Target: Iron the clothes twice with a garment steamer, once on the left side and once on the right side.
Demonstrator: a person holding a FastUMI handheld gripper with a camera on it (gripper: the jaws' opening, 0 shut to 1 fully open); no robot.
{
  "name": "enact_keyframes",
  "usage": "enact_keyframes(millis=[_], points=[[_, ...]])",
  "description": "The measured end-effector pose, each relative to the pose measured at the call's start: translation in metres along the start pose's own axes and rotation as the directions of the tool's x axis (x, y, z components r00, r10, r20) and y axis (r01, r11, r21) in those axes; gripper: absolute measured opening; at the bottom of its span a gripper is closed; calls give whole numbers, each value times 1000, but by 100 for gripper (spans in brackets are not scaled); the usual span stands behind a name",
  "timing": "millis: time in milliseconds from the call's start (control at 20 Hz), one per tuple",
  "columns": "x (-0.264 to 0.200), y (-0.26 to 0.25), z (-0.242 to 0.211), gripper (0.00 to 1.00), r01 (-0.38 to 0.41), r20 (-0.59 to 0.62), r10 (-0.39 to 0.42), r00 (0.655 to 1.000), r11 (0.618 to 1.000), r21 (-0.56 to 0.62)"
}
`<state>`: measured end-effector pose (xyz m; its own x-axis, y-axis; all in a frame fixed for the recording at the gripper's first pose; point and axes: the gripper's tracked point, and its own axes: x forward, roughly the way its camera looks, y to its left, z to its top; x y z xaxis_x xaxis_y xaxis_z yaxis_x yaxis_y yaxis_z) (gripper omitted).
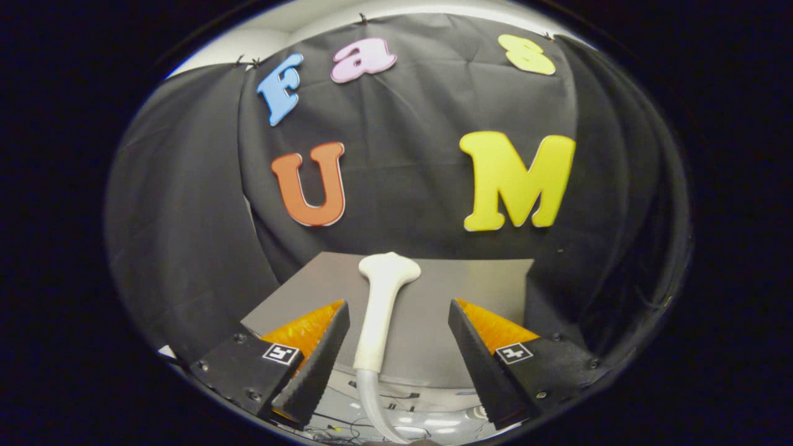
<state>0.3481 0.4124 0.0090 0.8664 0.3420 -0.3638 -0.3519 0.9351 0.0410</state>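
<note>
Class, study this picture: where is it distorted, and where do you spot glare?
Gripper view: fisheye bends the grey board's edges and the cloth wall; glare streaks the shiny surface below the steamer; the open gripper and steamer look sharp.

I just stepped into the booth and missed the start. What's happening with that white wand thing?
A person is holding a gripper over a grey board. Its fingers are spread wide, and the white garment steamer lies between them on the board, head pointing away, its hose trailing back under the gripper. Neither finger touches the steamer, so it has not been grasped. Nothing suggests the ironing has begun.
</note>
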Motion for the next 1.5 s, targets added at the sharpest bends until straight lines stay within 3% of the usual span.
enact_keyframes(millis=[300, 500, 800, 900, 1150, 1500], points=[[74, 15, -15, 98, 36, -179, -30, 983, 999, 26], [97, 15, -19, 89, 60, -260, -48, 965, 997, 40], [113, 16, -39, 54, 85, -371, -51, 927, 993, 77], [116, 16, -41, 44, 84, -378, -51, 924, 994, 71], [109, 13, -35, 38, 61, -400, -10, 916, 991, 116], [44, 2, -8, 37, 24, -206, -7, 978, 997, 78]])
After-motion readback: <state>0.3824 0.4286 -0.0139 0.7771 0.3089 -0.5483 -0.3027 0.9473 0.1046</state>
